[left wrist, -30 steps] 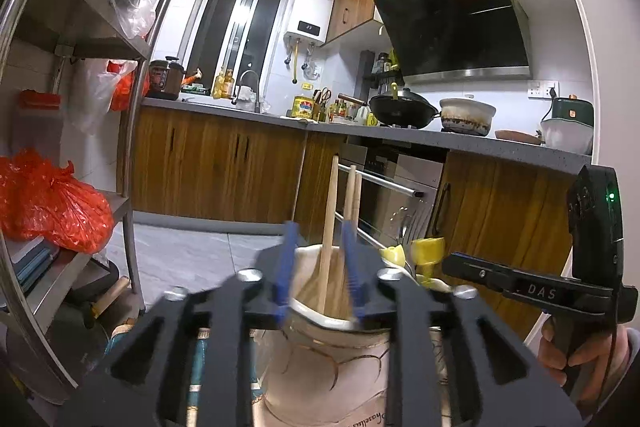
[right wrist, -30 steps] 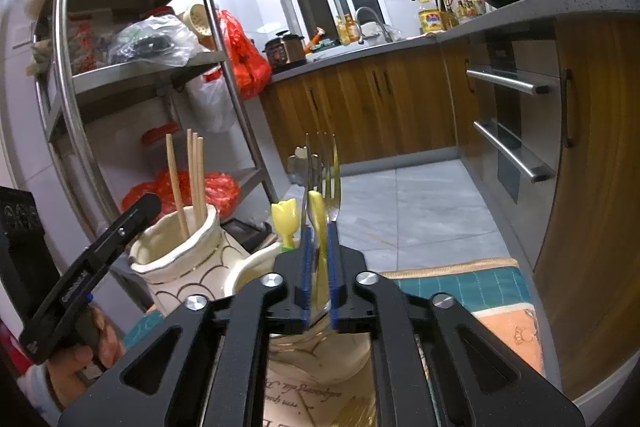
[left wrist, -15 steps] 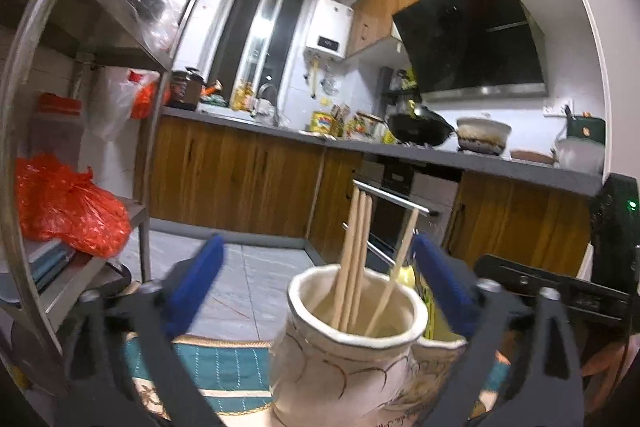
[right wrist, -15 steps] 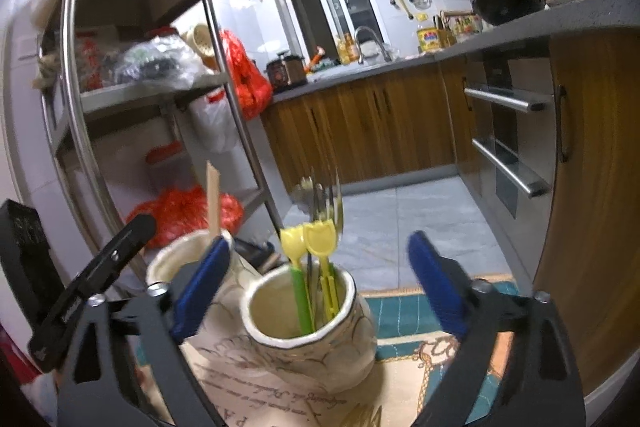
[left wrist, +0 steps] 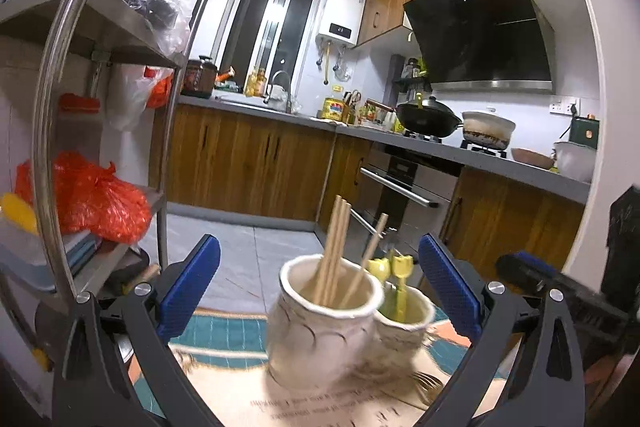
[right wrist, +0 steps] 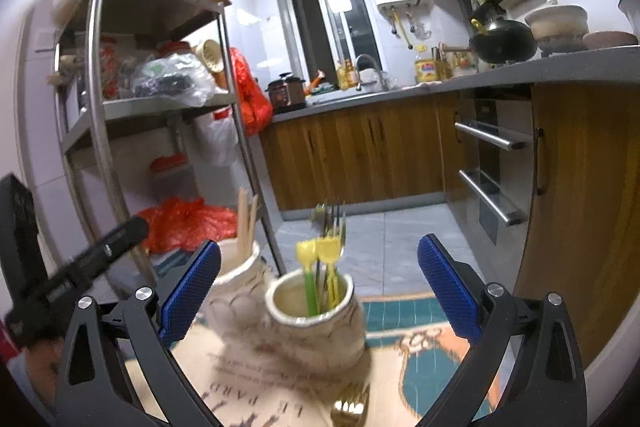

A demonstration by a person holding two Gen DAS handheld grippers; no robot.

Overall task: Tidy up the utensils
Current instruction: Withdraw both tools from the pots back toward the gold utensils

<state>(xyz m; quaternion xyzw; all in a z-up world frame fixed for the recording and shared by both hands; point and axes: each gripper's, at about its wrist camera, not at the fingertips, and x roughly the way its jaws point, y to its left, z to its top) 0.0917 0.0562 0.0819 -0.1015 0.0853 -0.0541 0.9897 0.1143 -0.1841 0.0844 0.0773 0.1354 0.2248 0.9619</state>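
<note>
Two cream ceramic jars stand side by side on a printed cloth. One jar (left wrist: 320,319) holds several wooden chopsticks (left wrist: 336,251); the other jar (right wrist: 316,323) holds yellow and metal forks (right wrist: 328,259). My left gripper (left wrist: 320,291) is open and empty, its jaws wide to either side of the chopstick jar. My right gripper (right wrist: 318,291) is open and empty, its jaws wide around the fork jar. A gold fork (right wrist: 350,409) lies on the cloth in front of the fork jar; it also shows in the left wrist view (left wrist: 428,383).
A steel shelf rack (right wrist: 104,131) with red bags (left wrist: 92,199) stands to the left. Wooden kitchen cabinets (right wrist: 360,155) and an oven (left wrist: 404,195) lie beyond. A teal and orange mat (right wrist: 404,315) lies under the cloth.
Both grippers opened wide and drew back from the jars. The chopsticks left my left gripper and stand in their jar. The forks left my right gripper and stand in theirs.
</note>
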